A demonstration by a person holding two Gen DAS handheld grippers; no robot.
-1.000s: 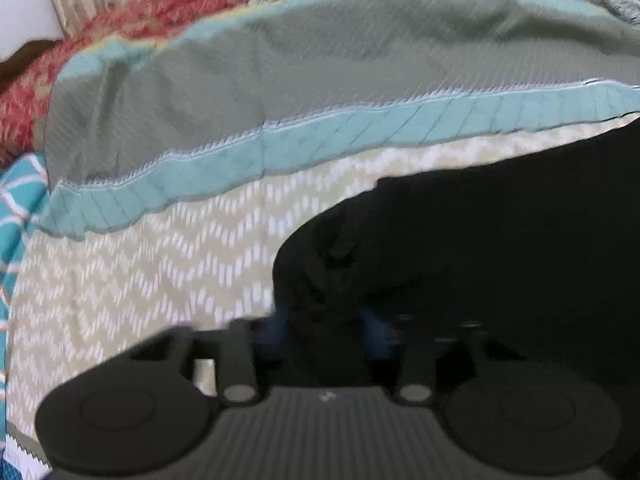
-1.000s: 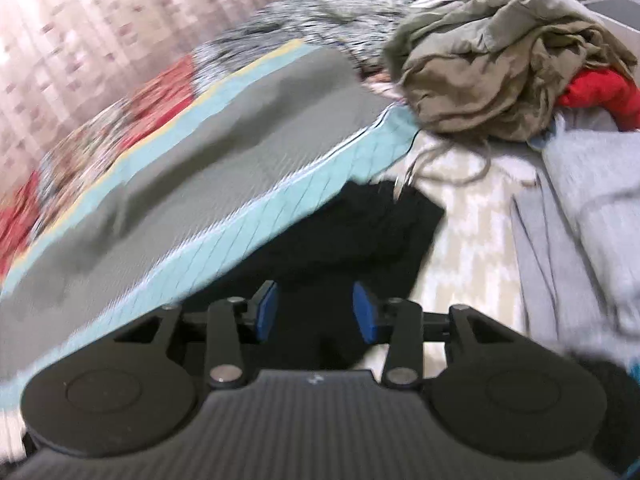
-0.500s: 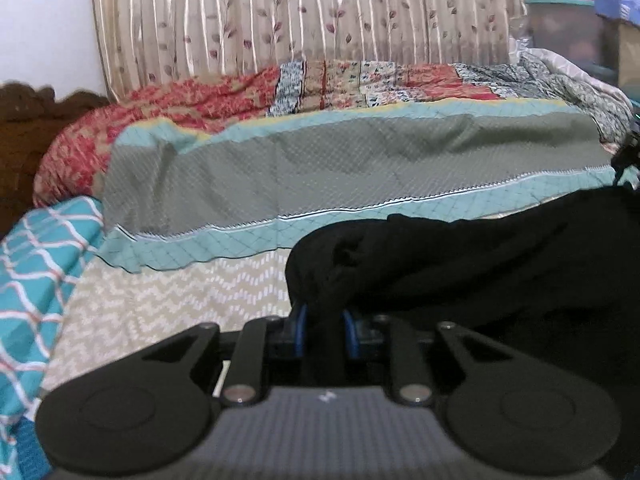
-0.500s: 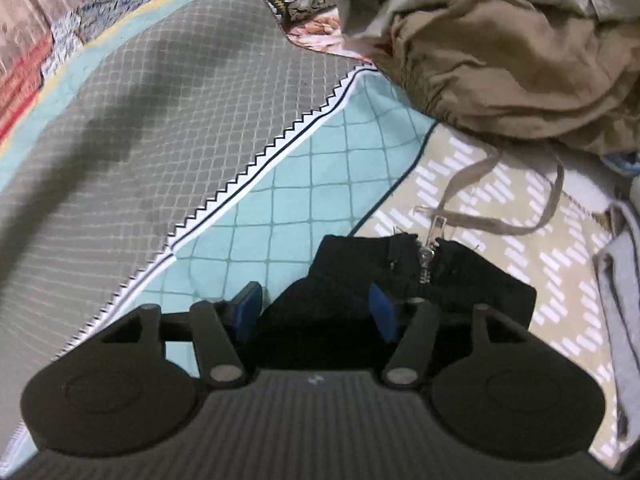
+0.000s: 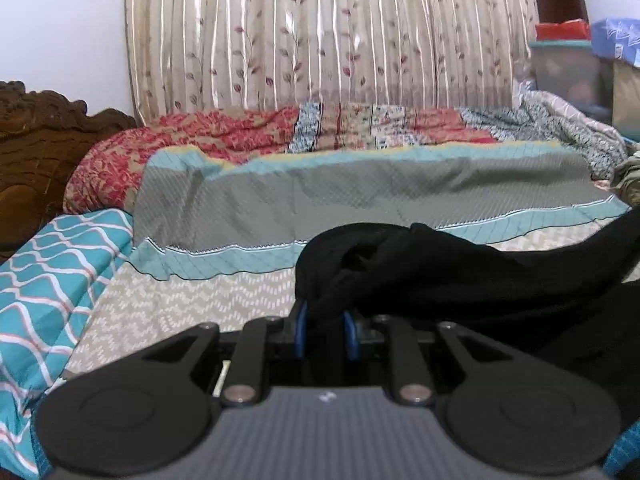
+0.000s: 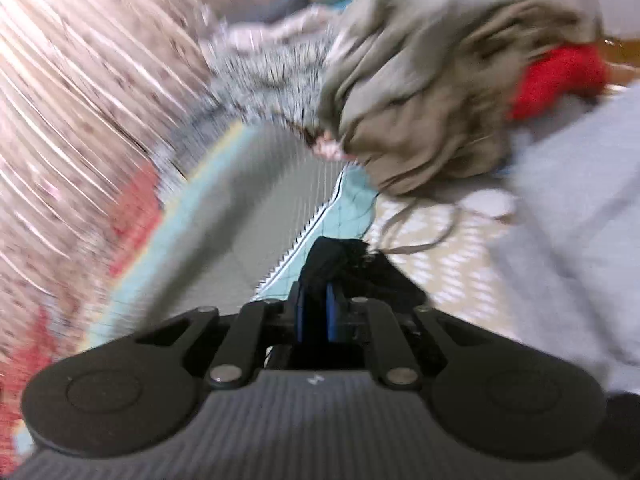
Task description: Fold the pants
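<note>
In the left wrist view, the left gripper [image 5: 325,334] was clamped on a bunched fold of the black pants [image 5: 460,276], the blue pads [image 5: 301,330] nearly together with cloth squeezed between them. From that pinch the pants ran to the right as a slack, dark band raised off the bedspread [image 5: 192,308], sagging in the middle and passing out of the frame at the right edge. The cloth looked soft, light and limp, so it would likely droop wherever it was unsupported and crease where it was bunched; a hold at an edge or corner, with the two grips kept well apart, seemed the best way to keep it spread flat. Beyond lay a grey quilt [image 5: 360,196] and a curtain [image 5: 328,36]. The right wrist view was heavily blurred. There the right gripper [image 6: 316,316] was closing on another wad of the pants [image 6: 340,256], a dark clump standing between the blue pads [image 6: 331,312], which pressed on it already. The pants showed only as that small clump and a dark stretch just right of the fingers, above the bedspread [image 6: 448,256]. A thick wad like this could slip out under tension, so a deeper bite on a flat edge would probably hold better. A heap of olive clothes [image 6: 432,80], something red [image 6: 560,76] and a grey garment [image 6: 572,216] lay to the right, near the pants but apart from them
</note>
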